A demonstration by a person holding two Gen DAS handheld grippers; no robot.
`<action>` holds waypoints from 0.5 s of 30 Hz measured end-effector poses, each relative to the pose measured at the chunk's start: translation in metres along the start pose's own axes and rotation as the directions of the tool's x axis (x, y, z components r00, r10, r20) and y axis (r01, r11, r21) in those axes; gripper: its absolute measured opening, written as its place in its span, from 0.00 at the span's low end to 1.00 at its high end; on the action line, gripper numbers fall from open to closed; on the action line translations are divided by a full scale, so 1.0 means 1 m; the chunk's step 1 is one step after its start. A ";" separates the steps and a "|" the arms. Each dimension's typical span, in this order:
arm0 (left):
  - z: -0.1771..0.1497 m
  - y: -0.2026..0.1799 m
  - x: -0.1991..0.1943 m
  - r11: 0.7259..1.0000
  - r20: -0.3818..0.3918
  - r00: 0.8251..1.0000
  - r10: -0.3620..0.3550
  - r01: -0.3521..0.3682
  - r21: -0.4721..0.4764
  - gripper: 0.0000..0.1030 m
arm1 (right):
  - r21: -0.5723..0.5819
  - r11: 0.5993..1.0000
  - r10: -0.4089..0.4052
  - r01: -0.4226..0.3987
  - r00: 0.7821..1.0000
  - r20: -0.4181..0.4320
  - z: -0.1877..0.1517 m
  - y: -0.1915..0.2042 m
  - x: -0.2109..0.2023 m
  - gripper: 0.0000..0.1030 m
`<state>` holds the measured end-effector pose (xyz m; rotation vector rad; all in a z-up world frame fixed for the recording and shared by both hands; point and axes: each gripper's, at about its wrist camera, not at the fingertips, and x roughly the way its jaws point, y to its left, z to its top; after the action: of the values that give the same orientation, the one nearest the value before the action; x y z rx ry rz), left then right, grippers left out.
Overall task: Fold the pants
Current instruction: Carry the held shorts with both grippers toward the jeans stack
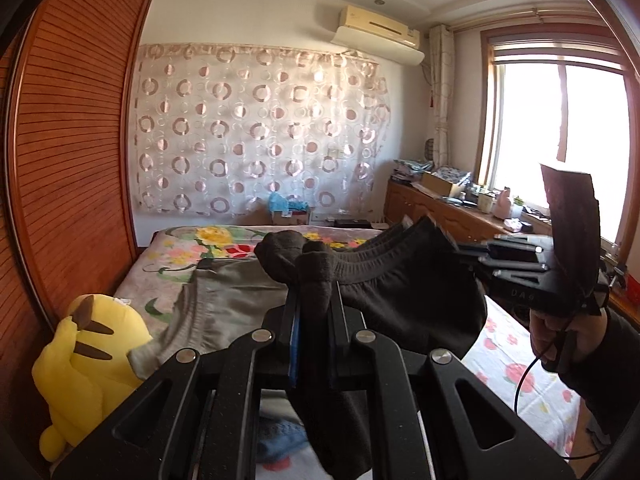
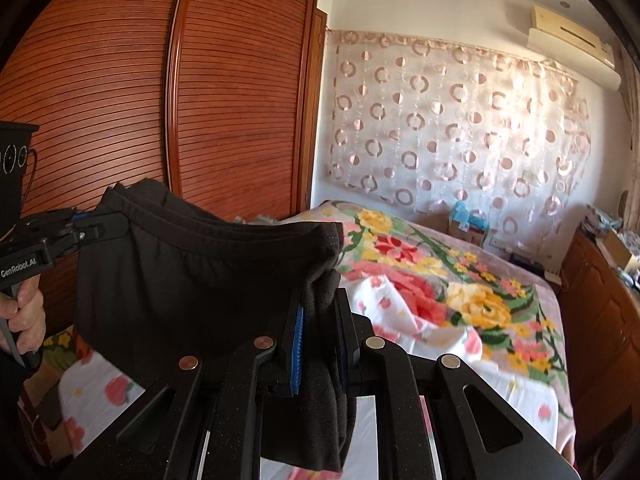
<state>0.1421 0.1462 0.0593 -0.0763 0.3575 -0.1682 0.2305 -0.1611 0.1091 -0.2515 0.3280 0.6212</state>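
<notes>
The black pants (image 1: 400,280) are held aloft by the waistband, stretched between the two tongs above the bed (image 1: 508,356); this appears to be the lift-and-spread step, before any fold is laid.

On the left side, the left gripper (image 1: 314,300) is seen closed tight on a bunched corner of the waistband, the cloth gathered between the fingers and trailing down beneath them. It is held roughly level, gripped by the handle in the person's left hand (image 2: 24,316).

Between the tongs the waistband sags slightly, and the body of the pants hangs below it, clear of the bedspread.

On the right side, the right gripper (image 2: 320,308) is likewise clamped on the opposite waistband corner, with dark fabric filling the gap between its fingers. It is held level, pointing toward the left gripper.

Next, the pants would probably need to be lowered flat onto the bed, with both grips kept firm and the waistband kept taut.
</notes>
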 end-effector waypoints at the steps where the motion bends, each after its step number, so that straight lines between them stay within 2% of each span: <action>1: 0.000 0.002 0.002 1.000 -0.003 1.000 0.010 -0.010 0.001 0.11 | -0.009 1.000 0.004 -0.004 1.000 0.010 0.003 -0.001 0.006 0.13; 10: -0.006 0.025 0.009 0.995 0.041 0.995 0.091 -0.090 -0.039 0.11 | -0.115 0.993 0.033 -0.027 0.998 0.048 0.025 0.003 0.062 0.13; 15: -0.011 0.041 0.012 0.988 0.050 0.991 0.127 -0.122 -0.097 0.11 | -0.172 0.984 0.065 -0.053 0.996 0.061 0.039 0.004 0.094 0.13</action>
<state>0.1553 0.1840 0.0404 -0.1504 0.3133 -0.0259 0.3086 -0.0958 0.1090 -0.3849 0.2192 0.7158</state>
